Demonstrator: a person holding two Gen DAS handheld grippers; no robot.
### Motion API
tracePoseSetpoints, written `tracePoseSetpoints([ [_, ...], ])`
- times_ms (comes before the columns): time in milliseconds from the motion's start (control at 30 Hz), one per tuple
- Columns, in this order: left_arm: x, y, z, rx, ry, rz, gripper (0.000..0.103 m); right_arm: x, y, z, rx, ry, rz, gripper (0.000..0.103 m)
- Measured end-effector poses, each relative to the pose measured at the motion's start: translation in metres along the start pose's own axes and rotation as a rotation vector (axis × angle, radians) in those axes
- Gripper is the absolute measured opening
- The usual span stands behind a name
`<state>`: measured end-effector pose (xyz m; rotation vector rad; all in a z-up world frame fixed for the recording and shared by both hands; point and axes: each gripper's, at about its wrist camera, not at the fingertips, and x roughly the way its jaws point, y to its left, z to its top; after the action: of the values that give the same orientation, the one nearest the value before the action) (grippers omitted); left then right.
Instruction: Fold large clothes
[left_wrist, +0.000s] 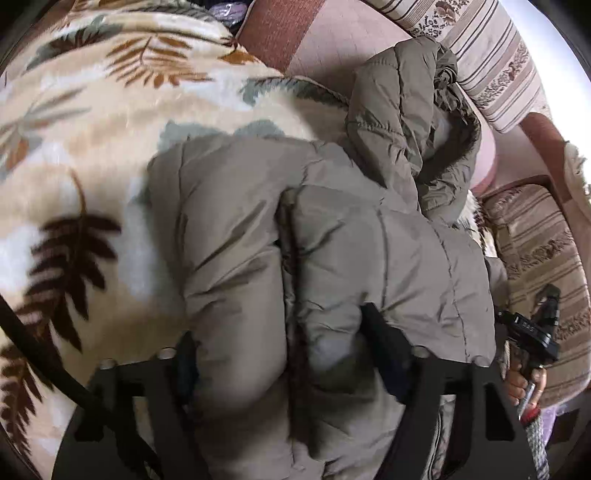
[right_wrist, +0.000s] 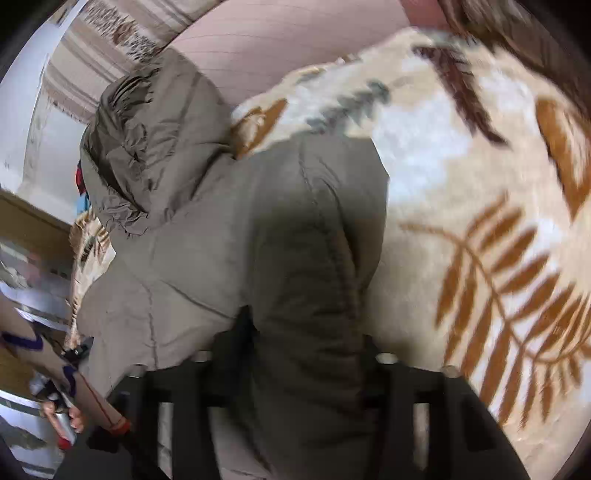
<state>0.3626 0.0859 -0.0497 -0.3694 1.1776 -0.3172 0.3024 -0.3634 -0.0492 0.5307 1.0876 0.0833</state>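
A large olive-brown puffer jacket (left_wrist: 332, 236) lies folded on a cream blanket with a leaf print (left_wrist: 92, 129). Its hood (left_wrist: 410, 122) lies bunched at the far end. My left gripper (left_wrist: 280, 354) is shut on a thick fold of the jacket, with padded cloth filling the space between its black fingers (left_wrist: 384, 339). In the right wrist view the same jacket (right_wrist: 236, 229) fills the middle and the hood (right_wrist: 147, 147) sits at upper left. My right gripper (right_wrist: 306, 343) is shut on a fold of the jacket too.
The leaf-print blanket (right_wrist: 480, 221) covers a bed or sofa. A striped floral cushion (left_wrist: 491, 62) and striped upholstery (left_wrist: 539, 258) lie to the right. The other gripper and the hand holding it (left_wrist: 532, 343) are at the jacket's right edge. A pink floor (right_wrist: 277, 40) lies beyond.
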Motion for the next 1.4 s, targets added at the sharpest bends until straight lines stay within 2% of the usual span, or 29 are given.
tracePoseSetpoints([
  [100,0.006,-0.004,0.023,0.009,0.004,0.020,0.064,0.003,0.007,0.022,0.006,-0.019,-0.017,0.032],
  [300,0.025,-0.010,0.075,-0.002,-0.009,0.061,0.065,0.030,0.021,0.072,0.015,-0.042,-0.062,0.032],
  [367,0.030,-0.009,0.085,-0.036,-0.009,0.080,0.071,0.037,0.022,0.080,0.032,-0.049,-0.088,0.039],
  [400,0.029,-0.008,0.085,-0.051,-0.009,0.083,0.072,0.037,0.023,0.080,0.037,-0.060,-0.104,0.052],
  [433,0.025,-0.008,0.083,-0.060,-0.018,0.077,0.072,0.034,0.023,0.079,0.043,-0.072,-0.117,0.059],
  [467,0.021,-0.010,0.079,-0.059,-0.027,0.079,0.072,0.030,0.022,0.078,0.052,-0.081,-0.119,0.061],
  [533,0.007,-0.012,0.070,-0.039,-0.037,0.093,0.072,0.011,0.012,0.068,0.078,-0.077,-0.099,0.073],
  [567,-0.006,-0.014,0.061,-0.021,-0.046,0.105,0.072,0.001,0.008,0.065,0.076,-0.074,-0.087,0.075],
  [633,-0.029,-0.014,0.042,0.010,-0.069,0.126,0.073,-0.023,0.001,0.047,0.044,-0.062,-0.094,0.082],
  [733,-0.063,-0.009,0.002,0.030,-0.074,0.137,0.073,-0.052,-0.015,0.014,0.003,-0.033,-0.130,0.082],
  [900,-0.093,0.006,-0.063,0.019,-0.054,0.144,0.073,-0.094,-0.055,-0.068,0.020,0.032,-0.164,0.082],
  [1000,-0.101,0.015,-0.106,0.011,-0.039,0.141,0.073,-0.110,-0.071,-0.117,0.030,0.054,-0.156,0.082],
  [1067,-0.101,0.019,-0.128,0.014,-0.033,0.147,0.073,-0.120,-0.076,-0.147,0.029,0.057,-0.159,0.077],
  [1100,-0.101,0.021,-0.137,0.011,-0.026,0.146,0.073,-0.124,-0.078,-0.161,0.027,0.061,-0.164,0.062],
  [1133,-0.101,0.023,-0.147,0.007,-0.018,0.145,0.073,-0.128,-0.079,-0.175,0.030,0.063,-0.155,0.055],
  [1200,-0.102,0.025,-0.166,0.004,-0.019,0.151,0.073,-0.134,-0.082,-0.192,0.052,0.054,-0.152,0.052],
  [1333,-0.111,0.023,-0.200,0.030,-0.008,0.224,0.073,-0.151,-0.086,-0.223,0.088,0.055,-0.171,0.052],
  [1400,-0.123,0.022,-0.215,0.039,-0.003,0.230,0.073,-0.163,-0.077,-0.232,0.087,0.065,-0.167,0.052],
])
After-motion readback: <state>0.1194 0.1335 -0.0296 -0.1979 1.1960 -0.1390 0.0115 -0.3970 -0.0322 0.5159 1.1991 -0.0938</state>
